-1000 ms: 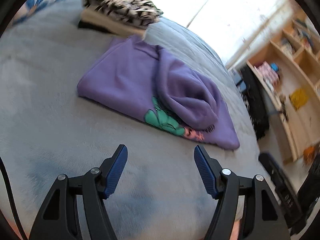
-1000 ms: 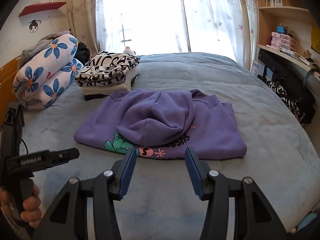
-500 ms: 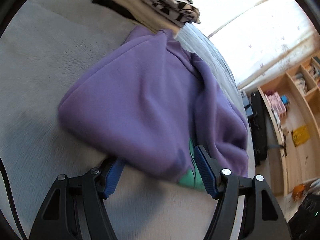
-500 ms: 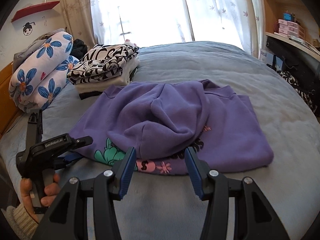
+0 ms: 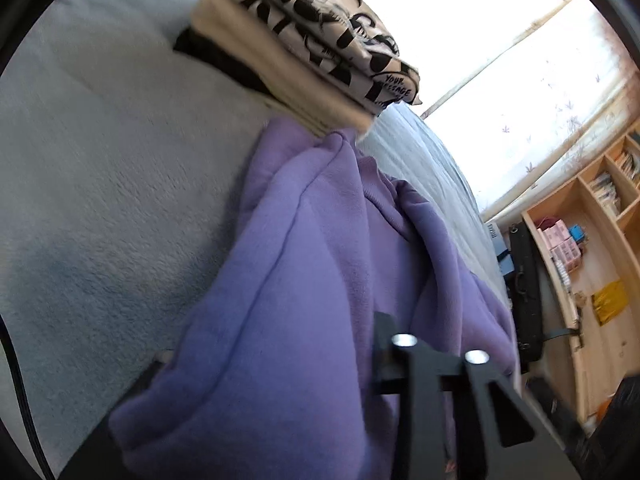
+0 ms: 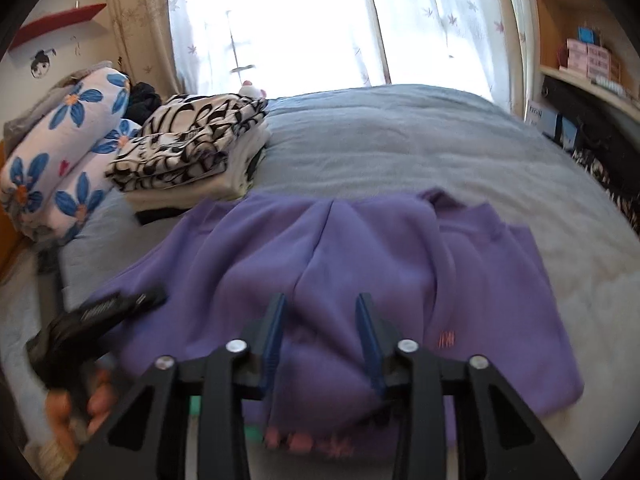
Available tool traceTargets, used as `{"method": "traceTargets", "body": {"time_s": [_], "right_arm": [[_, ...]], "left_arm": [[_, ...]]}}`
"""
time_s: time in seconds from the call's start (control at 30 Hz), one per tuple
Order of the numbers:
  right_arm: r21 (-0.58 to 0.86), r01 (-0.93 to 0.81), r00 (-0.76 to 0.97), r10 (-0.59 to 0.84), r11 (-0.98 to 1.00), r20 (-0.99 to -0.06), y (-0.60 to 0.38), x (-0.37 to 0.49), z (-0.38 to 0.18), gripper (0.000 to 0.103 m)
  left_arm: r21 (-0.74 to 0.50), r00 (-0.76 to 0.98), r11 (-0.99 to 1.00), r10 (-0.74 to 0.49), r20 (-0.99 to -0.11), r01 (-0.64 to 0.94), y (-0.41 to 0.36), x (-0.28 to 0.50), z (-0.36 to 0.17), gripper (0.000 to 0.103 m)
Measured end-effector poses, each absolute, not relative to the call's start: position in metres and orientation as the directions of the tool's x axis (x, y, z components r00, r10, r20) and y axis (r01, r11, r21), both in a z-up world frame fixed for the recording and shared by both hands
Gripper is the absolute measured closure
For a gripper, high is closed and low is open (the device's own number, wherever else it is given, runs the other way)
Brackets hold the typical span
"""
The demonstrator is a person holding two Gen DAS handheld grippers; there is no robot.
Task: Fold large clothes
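Note:
A purple hoodie [image 6: 360, 264] lies partly folded on the grey bed [image 6: 400, 148], its hood on top. My right gripper [image 6: 320, 340] is open, its blue fingers [image 6: 274, 336] around the hood's near edge. My left gripper [image 6: 100, 316] sits at the hoodie's left edge, held by a hand. In the left wrist view the purple hoodie [image 5: 288, 300] drapes over the gripper and hides the fingers; only the right arm of the gripper [image 5: 432, 384] shows.
A stack of folded clothes with a black-and-white top [image 6: 192, 144] stands just behind the hoodie's left corner [image 5: 316, 36]. A floral bedding roll [image 6: 68, 148] lies far left. Wooden shelves [image 5: 592, 264] and a black bag [image 5: 524, 280] stand off the bed's right side.
Both grippers moved forward onto the hoodie. The left one pushed under its left edge, so cloth now covers its fingers. The right one reached the hood.

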State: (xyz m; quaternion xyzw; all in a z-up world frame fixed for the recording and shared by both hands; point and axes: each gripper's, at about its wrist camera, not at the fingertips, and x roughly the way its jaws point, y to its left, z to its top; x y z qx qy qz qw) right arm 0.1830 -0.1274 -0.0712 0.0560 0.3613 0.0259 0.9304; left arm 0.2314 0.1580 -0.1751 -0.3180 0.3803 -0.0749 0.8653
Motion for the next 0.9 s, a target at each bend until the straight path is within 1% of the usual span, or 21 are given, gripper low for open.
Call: {"method": "traceTargets", "body": {"time_s": [0.07,0.13,0.17,0.23,0.27,0.33,0.37,0.47,0.67,0.77,0.83,0.9], "right_arm": [[0.123,-0.002,0.736,0.085,0.992,-0.672,-0.127,0.2,-0.077,0.079],[0.12,0.0,0.725,0.083,0.993,-0.683,-0.125,0.214,-0.09,0.081],[0.12,0.001,0.711,0.084,0.993,-0.698,-0.125,0.22,-0.099,0.081],[0.144,-0.02,0.632,0.124,0.989,-0.765,-0.122,0.232,-0.127,0.084],[0.132,-0.032,0.618,0.123,0.991,-0.776,-0.12,0.233,-0.139,0.084],[0.08,-0.055,0.656,0.096,0.995,-0.749,-0.115,0.226,-0.141,0.084],[0.081,-0.053,0.658,0.096,0.995,-0.747,-0.115,0.224,-0.14,0.084],[0.172,-0.036,0.648,0.154,0.984,-0.746,-0.128,0.224,-0.139,0.084],[0.355,-0.019,0.59,0.297,0.935,-0.75,-0.159,0.218,-0.131,0.084],[0.46,0.033,0.564,0.363,0.887,-0.741,-0.19,0.202,-0.117,0.084],[0.472,0.078,0.59,0.341,0.878,-0.732,-0.217,0.187,-0.106,0.084],[0.431,0.157,0.639,0.241,0.889,-0.73,-0.255,0.171,-0.092,0.084]], "left_arm": [[-0.564,0.716,0.821,-0.339,-0.61,-0.092,0.15,0.225,-0.164,0.084],[-0.52,0.743,0.852,-0.311,-0.593,-0.058,0.146,0.219,-0.149,0.086],[-0.483,0.759,0.875,-0.292,-0.582,-0.034,0.139,0.215,-0.138,0.086],[-0.431,0.786,0.902,-0.28,-0.551,0.019,0.124,0.207,-0.117,0.086],[-0.406,0.793,0.912,-0.286,-0.538,0.053,0.115,0.203,-0.107,0.086],[-0.334,0.805,0.937,-0.273,-0.526,0.099,0.095,0.197,-0.089,0.086],[-0.31,0.81,0.944,-0.27,-0.521,0.115,0.088,0.195,-0.083,0.086],[-0.235,0.82,0.956,-0.273,-0.502,0.174,0.061,0.189,-0.063,0.086],[-0.17,0.813,0.958,-0.286,-0.508,0.231,0.021,0.186,-0.039,0.086],[-0.127,0.815,0.955,-0.296,-0.498,0.269,-0.007,0.179,-0.03,0.086],[-0.1,0.813,0.95,-0.306,-0.496,0.297,-0.03,0.179,-0.025,0.086],[-0.077,0.806,0.943,-0.318,-0.5,0.324,-0.058,0.176,-0.021,0.086]]}}
